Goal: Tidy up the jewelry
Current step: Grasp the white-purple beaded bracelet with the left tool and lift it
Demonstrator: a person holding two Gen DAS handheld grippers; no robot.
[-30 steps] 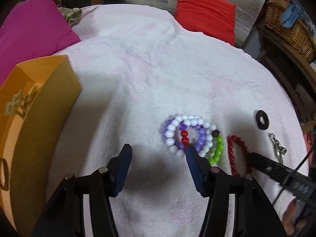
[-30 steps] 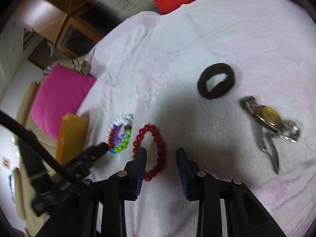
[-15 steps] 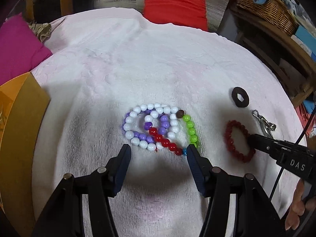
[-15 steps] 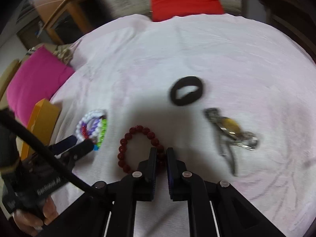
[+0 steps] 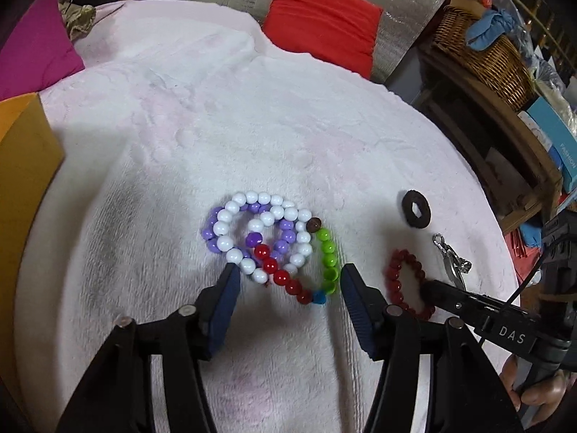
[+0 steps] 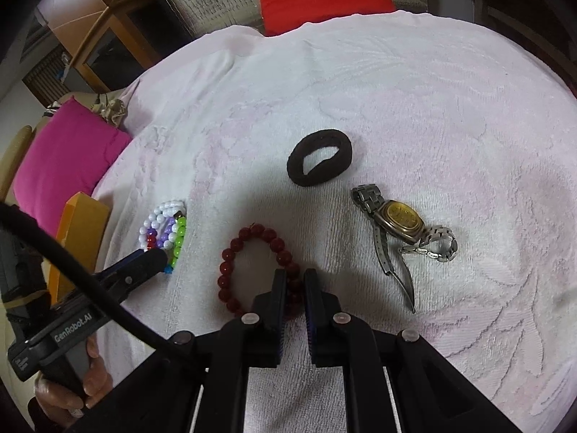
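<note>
On the white towel-covered table [image 6: 414, 83], the right gripper [image 6: 295, 287] has its fingers drawn narrow around the near-right arc of the dark red bead bracelet [image 6: 230, 252]; a few beads sit in the slim gap, so it looks pinched, though full contact is hard to confirm. That bracelet's oval runs away from the fingers and slightly leftward, so a straight lift should carry the loop hanging from the gripped side. Left of it, the left gripper [image 5: 286, 281] stands wide, its 2 fingers bracketing the near edge of the tangled multicolour bead bracelets [image 5: 274, 241], which lie directly ahead, touching neither finger that I can tell. The orange box [image 5: 25, 158] sits at the far left edge, nearer the left gripper, probably the destination. A black hair tie [image 6: 319, 162] and a gold-faced wristwatch [image 6: 398, 218] lie apart, right of the red bracelet.
</note>
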